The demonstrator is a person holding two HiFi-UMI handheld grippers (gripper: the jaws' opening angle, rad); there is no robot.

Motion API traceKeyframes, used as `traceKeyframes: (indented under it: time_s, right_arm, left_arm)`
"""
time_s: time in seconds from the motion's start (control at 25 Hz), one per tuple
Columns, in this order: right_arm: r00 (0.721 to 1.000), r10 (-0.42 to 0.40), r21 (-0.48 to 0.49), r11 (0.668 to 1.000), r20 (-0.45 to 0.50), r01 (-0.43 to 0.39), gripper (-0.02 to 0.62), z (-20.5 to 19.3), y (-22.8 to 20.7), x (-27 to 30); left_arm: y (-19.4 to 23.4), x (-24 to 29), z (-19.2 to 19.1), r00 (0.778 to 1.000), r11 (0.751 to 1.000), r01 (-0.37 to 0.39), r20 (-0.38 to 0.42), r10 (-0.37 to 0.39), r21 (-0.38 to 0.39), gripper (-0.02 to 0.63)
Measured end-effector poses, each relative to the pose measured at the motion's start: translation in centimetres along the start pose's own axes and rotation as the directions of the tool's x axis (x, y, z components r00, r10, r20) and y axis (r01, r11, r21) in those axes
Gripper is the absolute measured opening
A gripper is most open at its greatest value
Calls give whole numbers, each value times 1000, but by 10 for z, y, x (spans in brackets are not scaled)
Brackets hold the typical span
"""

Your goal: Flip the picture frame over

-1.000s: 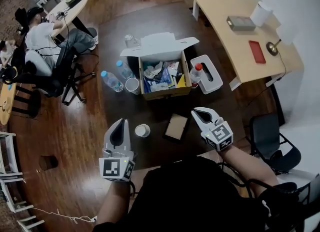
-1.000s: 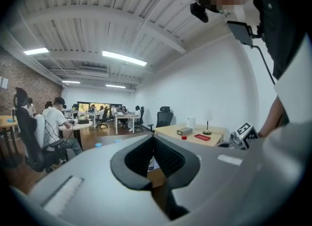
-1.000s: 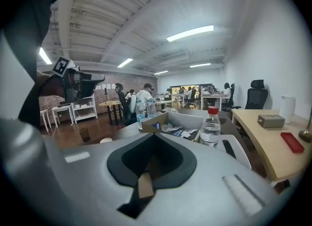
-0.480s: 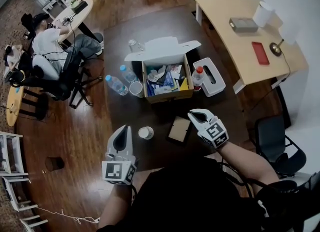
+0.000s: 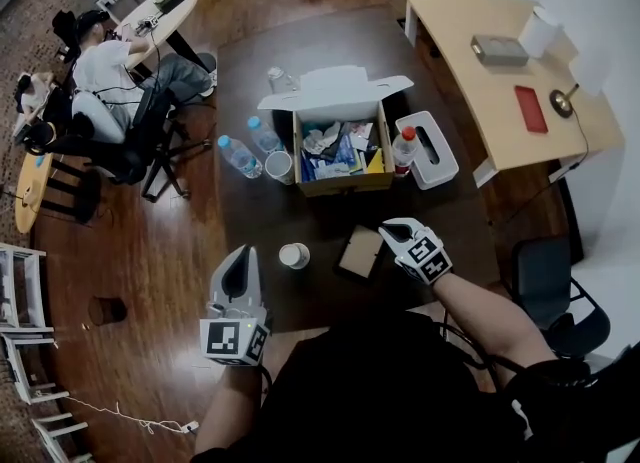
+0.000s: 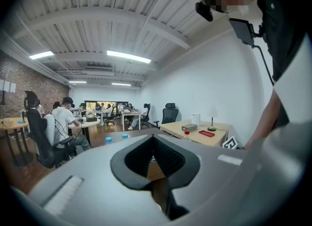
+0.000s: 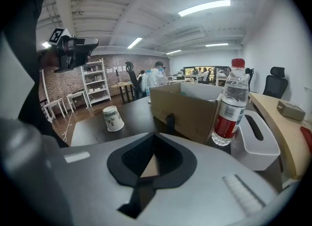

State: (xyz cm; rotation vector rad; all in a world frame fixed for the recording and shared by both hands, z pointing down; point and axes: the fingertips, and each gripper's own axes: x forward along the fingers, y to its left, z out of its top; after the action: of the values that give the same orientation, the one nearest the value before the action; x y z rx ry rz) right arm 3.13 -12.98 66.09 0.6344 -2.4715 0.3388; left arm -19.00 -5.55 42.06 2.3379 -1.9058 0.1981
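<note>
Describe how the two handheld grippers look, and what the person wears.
The left gripper and right gripper match: smooth pale grey shells tapering to a rounded tip, with black ribbed pads lining the jaws. Each carries a cube with black-and-white square markers at the hand end. The person wears a black top.

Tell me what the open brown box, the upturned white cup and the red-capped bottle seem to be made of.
Open brown box: cardboard, matte, with folded flaps.
Upturned white cup: probably paper, matte, with green print.
Red-capped bottle: clear, glossy plastic; the background shows through above its red label.
</note>
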Motion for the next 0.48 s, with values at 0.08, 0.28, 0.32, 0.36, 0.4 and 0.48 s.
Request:
traceKeyframes:
  time_s: [0.08,0.28,0.32,0.36,0.4,0.48]
  right_arm:
    - [1000,14,-6,1000,-9,-15,3,-2,2,3]
    - [998,56,-14,998,-39,-57,3,-7,7,10]
    - [997,60,-19,998,-44,-61,3,-8,8,11]
    - [997,60,-28,998,-50,-61,5,-8,8,13]
    - [997,56,-40,997,-53,-59,5,-7,8,14]
    - [998,46,-62,997,-47,-49,56,-3,6,16]
  left_arm:
    - [1,-3,-1,1000,1000,-9,-1,9,-4,0]
    - [6,-8,-2,1000,999,-31,-5,31,-10,0]
    - [7,-9,-1,999,999,-36,-6,36,-11,0]
    - [9,-10,0,999,999,-42,-6,42,-10,0]
    - [11,-11,1,999,999,-48,-5,48,-8,0]
    - [12,-13,3,998,998,-58,-3,58,-5,0]
